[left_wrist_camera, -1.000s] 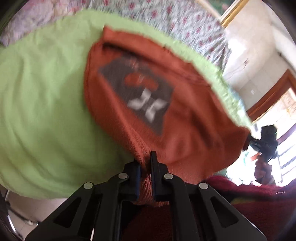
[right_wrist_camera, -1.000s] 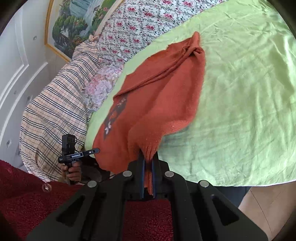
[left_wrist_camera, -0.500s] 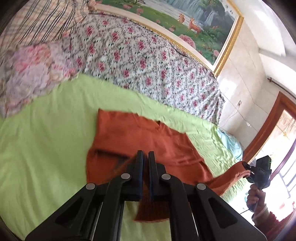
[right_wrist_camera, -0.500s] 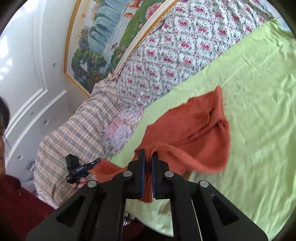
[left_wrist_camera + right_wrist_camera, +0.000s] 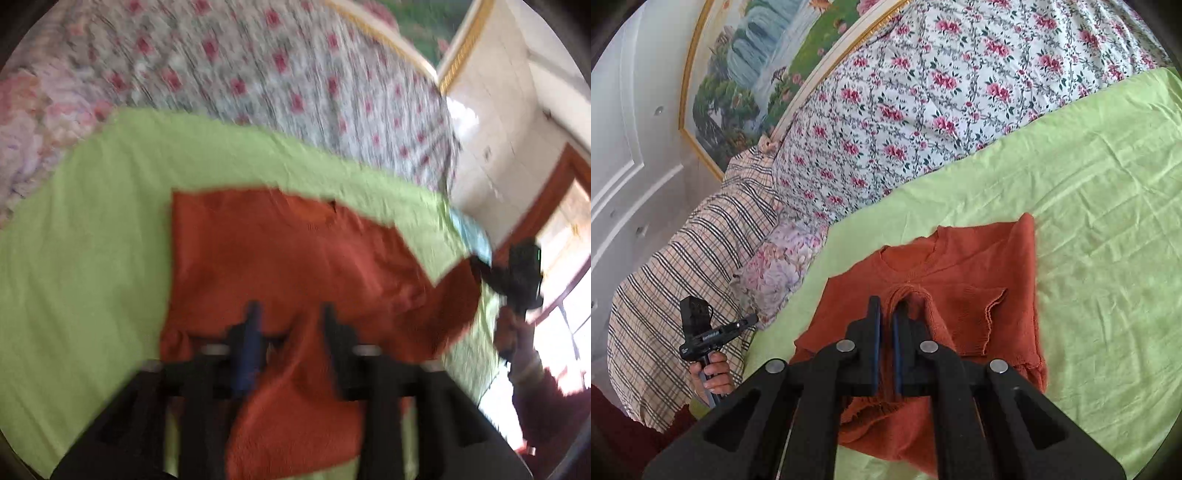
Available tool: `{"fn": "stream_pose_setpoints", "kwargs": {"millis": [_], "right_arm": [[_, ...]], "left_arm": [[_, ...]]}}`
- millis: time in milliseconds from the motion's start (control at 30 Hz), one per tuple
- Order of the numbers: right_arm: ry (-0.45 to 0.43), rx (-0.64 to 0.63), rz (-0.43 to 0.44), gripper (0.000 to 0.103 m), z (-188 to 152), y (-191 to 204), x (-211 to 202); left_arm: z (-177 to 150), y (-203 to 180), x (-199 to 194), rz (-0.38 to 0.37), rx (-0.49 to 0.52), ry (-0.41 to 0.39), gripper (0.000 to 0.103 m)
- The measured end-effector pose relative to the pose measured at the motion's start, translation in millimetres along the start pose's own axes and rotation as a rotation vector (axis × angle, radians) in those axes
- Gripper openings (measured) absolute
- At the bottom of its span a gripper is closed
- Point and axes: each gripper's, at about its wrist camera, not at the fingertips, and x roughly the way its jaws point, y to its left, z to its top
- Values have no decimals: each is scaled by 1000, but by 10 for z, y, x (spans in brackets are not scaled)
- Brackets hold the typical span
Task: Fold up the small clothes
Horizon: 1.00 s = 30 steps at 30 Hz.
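Jaws of the left gripper (image 5: 290,314) are seen spread apart above the orange sweater (image 5: 295,266), with no cloth held between them; this view is blurred. The sweater is laid on the green sheet (image 5: 85,258), its neckline turned toward the floral quilt (image 5: 258,74). Jaws of the right gripper (image 5: 886,314) are set nearly together, with a slim gap visible between the blue pads (image 5: 877,332); a raised fold of the orange sweater (image 5: 916,299) is draped just beside and behind the right finger, and whether cloth is pinched cannot be told. A checked blanket (image 5: 683,266) and a framed landscape painting (image 5: 746,74) are shown at the left of the right-wrist view.
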Motion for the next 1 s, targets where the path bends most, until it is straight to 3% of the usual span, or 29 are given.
{"fn": "stream_pose_setpoints", "kwargs": {"millis": [133,300,333,367,400,567,733,800,867,1000], "right_arm": [[32,26,0,7,-92,-100,52],[41,60,5,7,-205,-135,19],[38,62,5,7,-224,-134,-4],[34,65,5,7,-242,-132,-29],[32,66,4,7,-250,-127,-51],[-16,67,-11,7,-269,-71,-267],[-68,61,-25,7,-106,-36,-408],[-60,64,-63,7,32,-85,-301],[-53,82,-124,7,204,-153,-80],[-10,129,-228,7,452,-366,407]], "left_arm": [[-128,5,478,-8,39,172,67],[-221,-88,978,20,108,312,66],[-264,-152,1029,49,152,316,50],[-304,-216,1051,83,196,310,15],[-323,-250,1050,85,210,308,5],[-338,-425,529,158,200,125,4],[35,-434,-176,253,150,-116,4],[291,-340,-192,318,119,-174,3],[548,-150,-43,325,46,-189,3],[856,162,527,385,-15,-132,3]]}}
